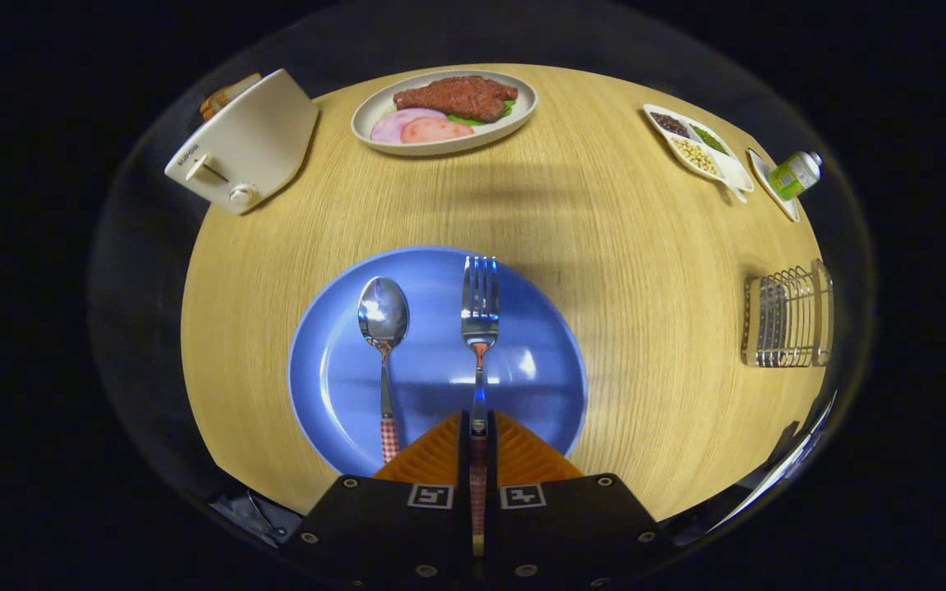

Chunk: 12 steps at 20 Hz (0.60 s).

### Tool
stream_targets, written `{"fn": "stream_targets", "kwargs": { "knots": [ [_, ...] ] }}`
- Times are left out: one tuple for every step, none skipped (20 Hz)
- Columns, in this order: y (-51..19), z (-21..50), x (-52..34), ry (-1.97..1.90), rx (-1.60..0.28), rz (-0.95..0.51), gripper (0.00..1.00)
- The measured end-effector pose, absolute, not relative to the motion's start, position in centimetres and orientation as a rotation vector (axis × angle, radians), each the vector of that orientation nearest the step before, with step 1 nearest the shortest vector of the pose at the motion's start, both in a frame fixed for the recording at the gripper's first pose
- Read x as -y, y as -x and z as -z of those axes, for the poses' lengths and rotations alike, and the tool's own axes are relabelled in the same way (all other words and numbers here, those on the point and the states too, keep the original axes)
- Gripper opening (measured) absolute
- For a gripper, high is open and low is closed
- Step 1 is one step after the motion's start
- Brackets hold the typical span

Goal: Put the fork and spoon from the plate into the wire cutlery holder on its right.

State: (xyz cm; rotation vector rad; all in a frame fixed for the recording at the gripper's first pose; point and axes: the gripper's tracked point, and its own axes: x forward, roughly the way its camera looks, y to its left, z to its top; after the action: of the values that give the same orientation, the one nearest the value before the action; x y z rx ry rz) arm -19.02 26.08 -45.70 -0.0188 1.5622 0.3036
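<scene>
Currently hand-held gripper (pixel 479 427) clamps fork (pixel 479 308) handle over plate (pixel 333 386); spoon (pixel 383 316) beside fork, holder (pixel 787 316) empty.

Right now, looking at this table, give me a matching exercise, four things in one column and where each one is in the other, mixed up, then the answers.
Things:
1. Metal fork with checked handle
2. Metal spoon with checked handle
3. Wire cutlery holder
4. White toaster

Places:
A. Far table edge, beside the oval plate of meat
B. Handle between the fingers of the hand-held gripper
C. Loose on the round blue plate, beside the fingers
D. Standing apart from the blue plate

Pairs: 1-B, 2-C, 3-D, 4-A
</scene>
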Motion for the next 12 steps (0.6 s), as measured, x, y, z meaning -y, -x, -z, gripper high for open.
{"fn": "stream_targets", "kwargs": {
  "knots": [
    [18.6,44.9,-25.1,-0.002,-1.548,-0.291,0.06],
    [18.2,44.0,-24.0,-0.021,-1.539,-0.272,0.06],
    [17.8,43.0,-23.0,-0.047,-1.528,-0.260,0.06],
    [17.2,42.1,-21.7,-0.071,-1.514,-0.242,0.06],
    [16.7,41.1,-20.2,-0.087,-1.499,-0.223,0.06],
    [16.2,40.3,-18.5,-0.098,-1.485,-0.204,0.06],
    [15.9,39.8,-16.9,-0.109,-1.477,-0.188,0.06],
    [15.5,39.3,-15.2,-0.114,-1.472,-0.174,0.06],
    [15.0,39.0,-13.2,-0.115,-1.468,-0.157,0.06],
    [14.6,38.8,-11.1,-0.114,-1.468,-0.140,0.06],
    [14.2,38.7,-9.3,-0.110,-1.470,-0.128,0.06],
    [13.8,38.6,-7.6,-0.111,-1.478,-0.119,0.06]
  ]
}}
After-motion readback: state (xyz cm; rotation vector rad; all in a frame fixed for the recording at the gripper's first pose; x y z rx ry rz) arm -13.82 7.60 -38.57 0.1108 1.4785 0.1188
